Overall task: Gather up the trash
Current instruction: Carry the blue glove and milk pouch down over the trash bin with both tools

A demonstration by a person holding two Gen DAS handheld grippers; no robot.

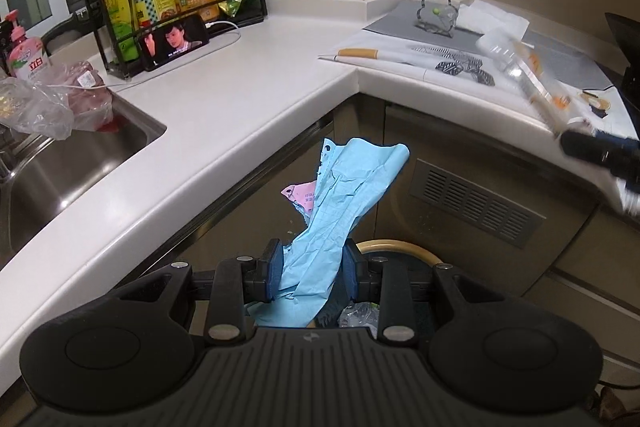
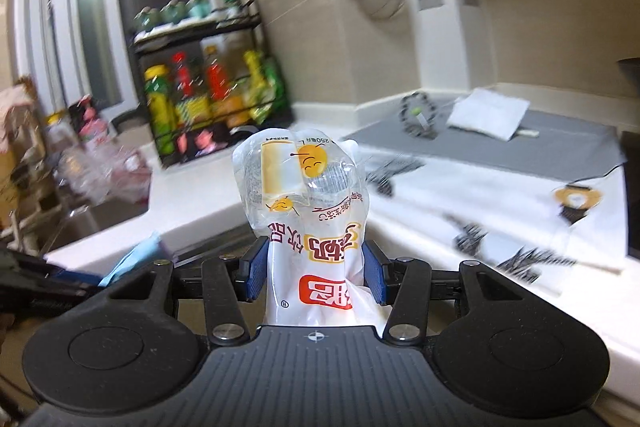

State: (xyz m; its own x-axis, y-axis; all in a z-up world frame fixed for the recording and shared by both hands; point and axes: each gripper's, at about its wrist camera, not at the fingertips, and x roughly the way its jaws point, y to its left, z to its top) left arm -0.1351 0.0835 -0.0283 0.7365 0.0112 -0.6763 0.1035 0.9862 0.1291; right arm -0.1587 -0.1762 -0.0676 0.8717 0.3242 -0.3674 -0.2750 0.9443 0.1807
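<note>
Here, crumpled blue paper [image 1: 344, 211] is pinched between the jaws of the left gripper [image 1: 311, 269], above a bin [image 1: 400, 251] at 5 o'clock below the white surface [image 1: 240, 99]. A clear printed bag [image 2: 308, 211] is clamped by the jaws of the right gripper [image 2: 316, 269], blurred at 3 o'clock in the left view.

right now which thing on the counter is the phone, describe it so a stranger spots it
Start at the sink and look behind it to the black bottle rack. The phone leans sideways against its foot, the only thing with a lit screen and a white cable.
</note>
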